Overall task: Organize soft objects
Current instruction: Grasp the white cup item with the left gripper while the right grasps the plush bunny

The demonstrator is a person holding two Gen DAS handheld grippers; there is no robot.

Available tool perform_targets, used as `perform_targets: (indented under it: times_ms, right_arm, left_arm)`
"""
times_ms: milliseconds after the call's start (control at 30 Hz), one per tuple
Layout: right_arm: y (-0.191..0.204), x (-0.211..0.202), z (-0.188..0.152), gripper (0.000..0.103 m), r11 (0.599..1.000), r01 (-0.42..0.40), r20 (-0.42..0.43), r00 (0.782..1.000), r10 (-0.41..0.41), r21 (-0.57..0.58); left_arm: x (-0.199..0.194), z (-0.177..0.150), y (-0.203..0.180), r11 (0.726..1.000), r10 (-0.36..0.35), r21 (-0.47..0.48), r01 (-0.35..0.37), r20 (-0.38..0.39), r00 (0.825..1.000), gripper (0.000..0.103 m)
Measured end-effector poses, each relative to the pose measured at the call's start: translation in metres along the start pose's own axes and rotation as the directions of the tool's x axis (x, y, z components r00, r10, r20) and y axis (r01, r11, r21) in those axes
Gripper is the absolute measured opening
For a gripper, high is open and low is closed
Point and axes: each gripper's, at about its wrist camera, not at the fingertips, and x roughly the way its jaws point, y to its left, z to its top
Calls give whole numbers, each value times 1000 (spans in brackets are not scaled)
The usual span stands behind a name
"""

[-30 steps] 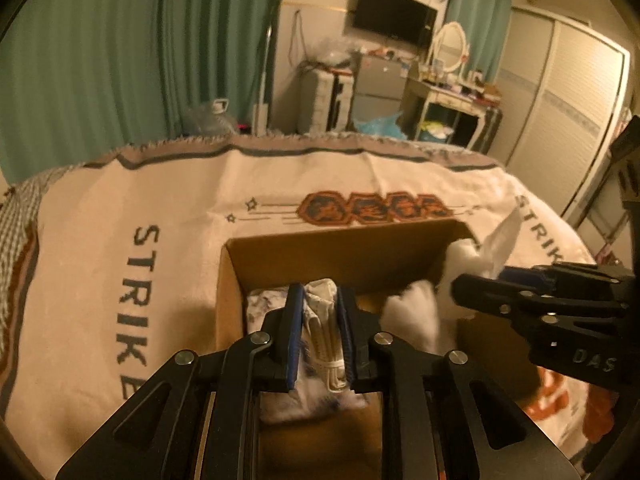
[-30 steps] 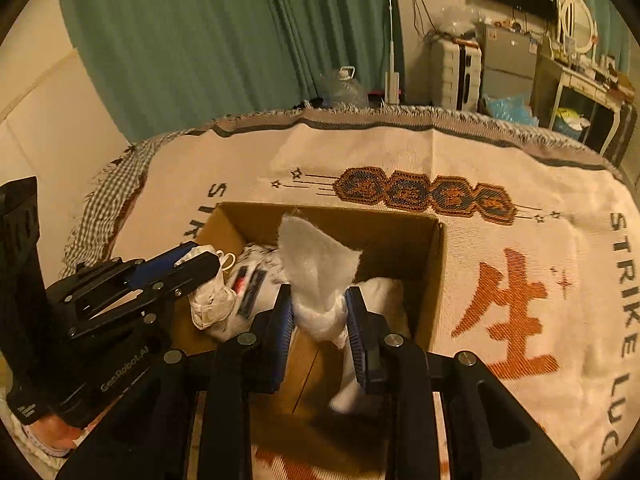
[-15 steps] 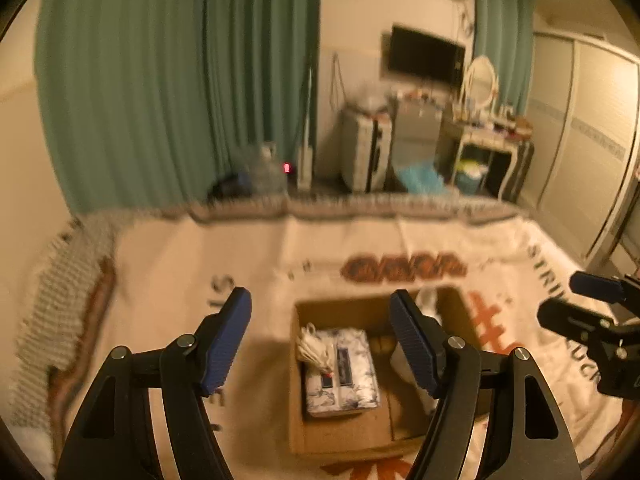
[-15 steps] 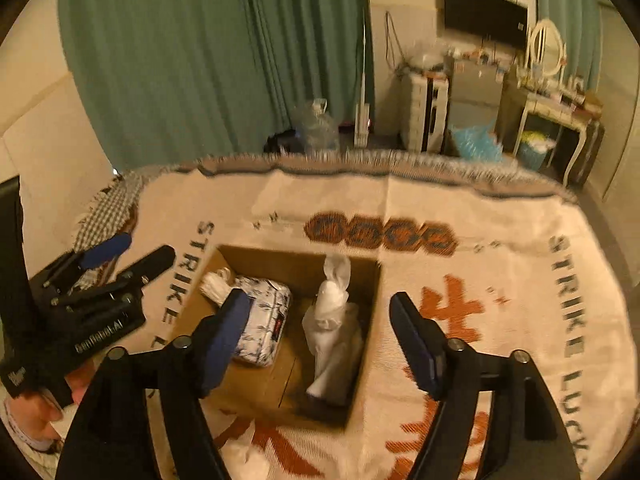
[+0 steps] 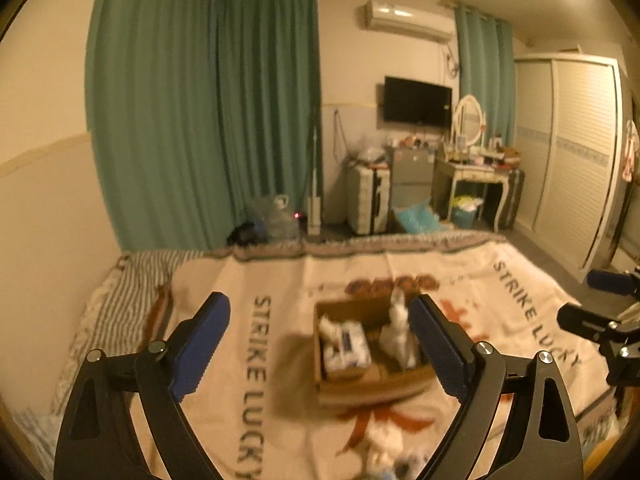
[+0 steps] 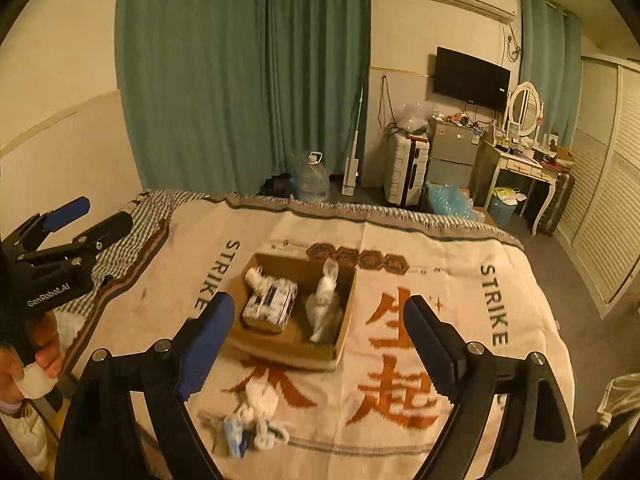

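Both grippers empty, wide apart, cardboard box (image 6: 296, 312) w/ soft items ahead.

The left wrist view is blurry, so the things in the cardboard box (image 5: 362, 350) look like soft white blobs. The pile of soft things (image 5: 394, 454) near the bottom edge is smeared and partly cut off. Only the tips of the right tool (image 5: 596, 300) show at that picture's side. In the right wrist view, the words on the tissue pack (image 6: 269, 301) are too small to read.
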Motion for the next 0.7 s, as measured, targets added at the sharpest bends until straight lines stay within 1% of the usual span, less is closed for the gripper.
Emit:
perform_targets:
  times_ms: [133, 200, 233, 267, 367, 400, 500, 533, 633, 700]
  right_arm:
    - [7, 6, -41, 87, 1000, -18, -45, 999, 18, 1]
    - [11, 22, -67, 87, 999, -35, -96, 995, 36, 11]
    - [12, 32, -80, 87, 999, -46, -121, 991, 48, 19]
    - [12, 39, -88, 87, 998, -51, -139, 989, 54, 26]
    - [14, 72, -125, 87, 996, -65, -216, 973, 76, 55]
    - [15, 88, -138, 87, 995, -71, -250, 964, 85, 65]
    - [19, 119, -167, 87, 994, -82, -313, 944, 101, 73]
    - [21, 130, -176, 87, 994, -85, -340, 935, 104, 72]
    - [26, 160, -194, 86, 992, -103, -396, 910, 125, 77]
    - [28, 177, -203, 86, 992, -105, -417, 900, 125, 69]
  left_arm:
    - [6, -49, 0, 1000, 10, -21, -12, -75, 997, 93]
    - [14, -75, -1, 999, 11, -36, -15, -129, 992, 93]
    - [22, -94, -1, 999, 11, -43, -18, -165, 986, 93]
    - [28, -105, -2, 999, 12, -48, -22, -191, 982, 93]
    - [51, -146, -5, 998, 15, -62, -34, -294, 956, 91]
    - [60, -158, -7, 997, 13, -64, -36, -324, 946, 91]
    - [66, -183, -12, 998, 32, -41, -50, -360, 933, 91]
    - [69, -190, -13, 998, 41, -28, -56, -375, 926, 91]
    - [82, -208, -14, 998, 40, -28, -57, -415, 909, 91]
    - [92, -216, -13, 998, 35, -27, -53, -443, 896, 91]
